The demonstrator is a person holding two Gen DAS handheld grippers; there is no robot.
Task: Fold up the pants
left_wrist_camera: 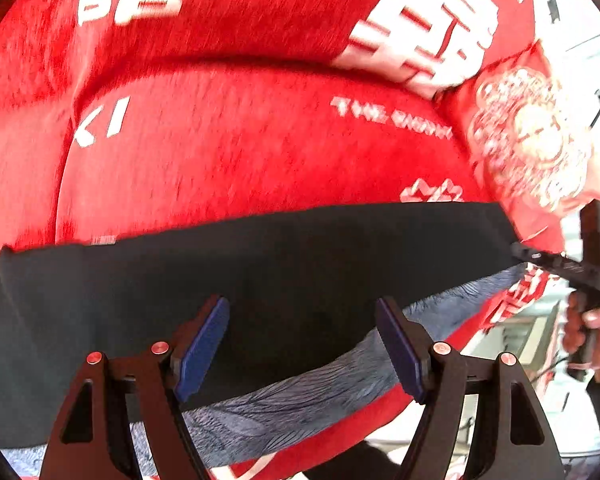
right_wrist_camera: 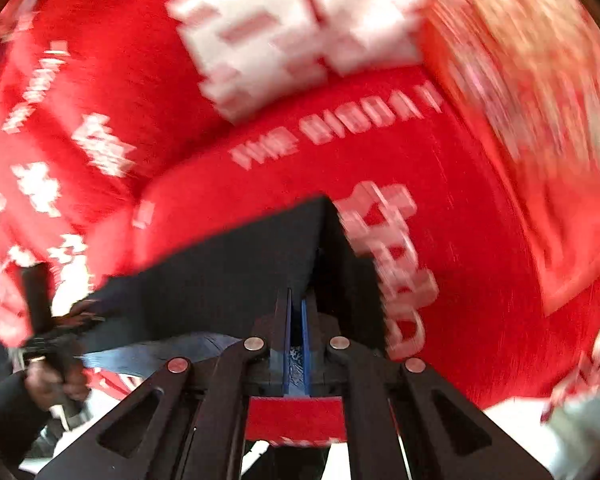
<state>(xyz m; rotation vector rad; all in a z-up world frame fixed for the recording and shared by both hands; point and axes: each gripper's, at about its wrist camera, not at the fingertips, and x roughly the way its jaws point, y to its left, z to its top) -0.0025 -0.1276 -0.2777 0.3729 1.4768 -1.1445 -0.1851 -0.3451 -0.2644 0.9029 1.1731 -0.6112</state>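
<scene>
My right gripper (right_wrist_camera: 296,312) is clamped, apparently on a corner of the black pants (left_wrist_camera: 260,280), while my left gripper (left_wrist_camera: 304,344) hangs open above them over the red blanket (left_wrist_camera: 260,140).

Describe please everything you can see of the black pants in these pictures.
The black pants look like dark, smooth outer fabric with a grey-blue fuzzy lining showing along the lower edge. They are stretched flat over the red blanket printed with white characters. The right gripper is shut on one corner, which rises into a peak. The left gripper hangs open above the cloth; its pads do not press on it.
</scene>
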